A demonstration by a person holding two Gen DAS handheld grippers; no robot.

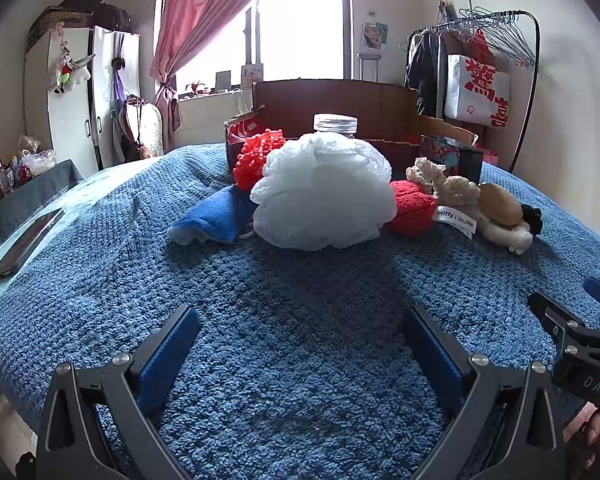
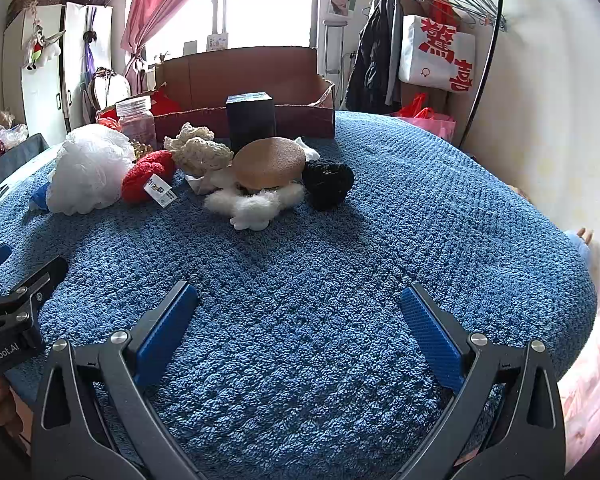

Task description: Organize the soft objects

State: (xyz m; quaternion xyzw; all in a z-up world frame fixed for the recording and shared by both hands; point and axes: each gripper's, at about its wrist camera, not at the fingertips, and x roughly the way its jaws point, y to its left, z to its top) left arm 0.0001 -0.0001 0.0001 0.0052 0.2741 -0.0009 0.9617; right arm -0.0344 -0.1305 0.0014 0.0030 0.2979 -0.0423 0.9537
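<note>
Soft objects lie in a row on the blue textured cover [image 1: 300, 340]: a blue cloth [image 1: 213, 218], a red pom [image 1: 255, 158], a white mesh puff [image 1: 326, 192], a red plush [image 1: 412, 208], cream crochet pieces [image 1: 440, 180], a brown-capped white plush [image 1: 500, 216] and a black ball [image 2: 328, 180]. My left gripper [image 1: 300, 320] is open and empty, well short of the puff [image 2: 87, 170]. My right gripper [image 2: 297, 300] is open and empty, short of the brown-capped plush [image 2: 263, 176].
An open cardboard box [image 2: 255, 80] stands behind the row, with a clear jar [image 2: 135, 120] and a dark box [image 2: 249, 120] in front of it. A phone [image 1: 27, 244] lies at the left edge. A clothes rack [image 2: 440, 40] stands at the back right.
</note>
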